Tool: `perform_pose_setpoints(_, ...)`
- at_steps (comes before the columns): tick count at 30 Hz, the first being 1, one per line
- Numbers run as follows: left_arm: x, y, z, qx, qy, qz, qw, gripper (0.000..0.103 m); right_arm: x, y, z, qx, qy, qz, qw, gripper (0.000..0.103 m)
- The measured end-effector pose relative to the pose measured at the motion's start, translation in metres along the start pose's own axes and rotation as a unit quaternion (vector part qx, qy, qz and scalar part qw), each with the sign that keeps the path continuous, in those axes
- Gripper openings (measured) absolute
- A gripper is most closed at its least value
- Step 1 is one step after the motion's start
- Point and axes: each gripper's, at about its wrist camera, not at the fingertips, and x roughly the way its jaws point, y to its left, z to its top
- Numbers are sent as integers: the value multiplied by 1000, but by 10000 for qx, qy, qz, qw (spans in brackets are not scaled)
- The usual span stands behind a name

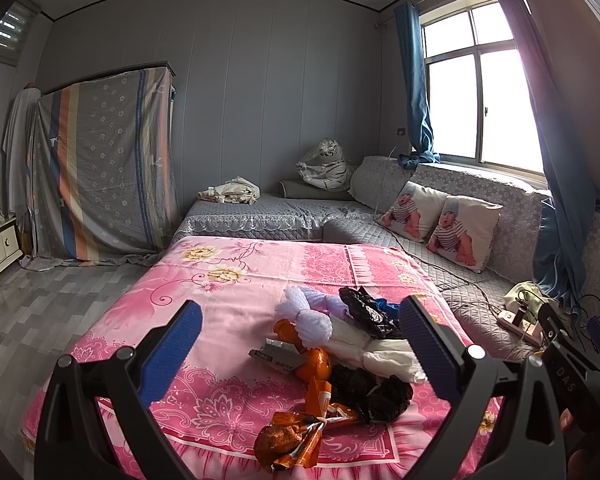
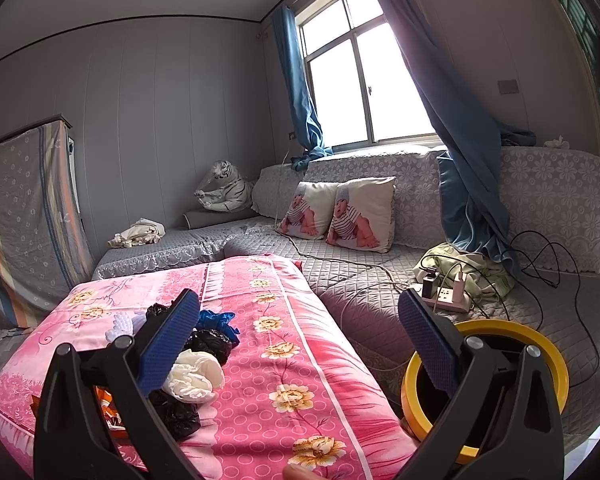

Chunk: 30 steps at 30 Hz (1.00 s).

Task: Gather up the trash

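Two grippers are out in front of us, and both have their blue pads spread wide apart with nothing between them. Our left gripper (image 1: 300, 344) hangs over a heap of trash in the lower middle of the left view, on the pink flowered bedspread (image 1: 228, 272). We think it is held there, ready to close on one piece.

In the heap we see a crinkly orange snack wrapper (image 1: 288, 444), a crumpled black plastic bag (image 1: 372, 396), a wad of white paper (image 1: 384, 354), a white foam net sleeve (image 1: 312, 316) and a small grey card packet (image 1: 276, 358). They all touch or lie on top of each other.

Our right gripper (image 2: 300, 344) points more at the grey quilted sofa (image 2: 372, 300). A round yellow bin (image 2: 556, 364) sits low at the lower right of the right view, just beside the bed. We think it is there so trash can be dropped in.

Our right gripper's arms hide part of the bin and part of the heap. Something blue (image 2: 216, 320) lies behind the black bag, but we cannot tell what it is. We cannot see inside the bin.
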Motion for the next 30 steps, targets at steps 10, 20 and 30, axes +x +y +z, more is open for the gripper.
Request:
perform_pose_setpoints(10, 1, -1, -1, 22, 7, 26, 10000, 95, -2, 0, 2, -2, 9, 3, 10000, 95)
perform_pose_setpoints(20, 4, 12, 1, -49, -14, -105, 9999, 95, 8, 1, 6, -3, -36, 396, 9992, 95)
perform_pose_setpoints(30, 18, 45, -13, 1, -96, -445, 9990, 95, 56, 16, 13, -357, 532, 1584, 9853, 95)
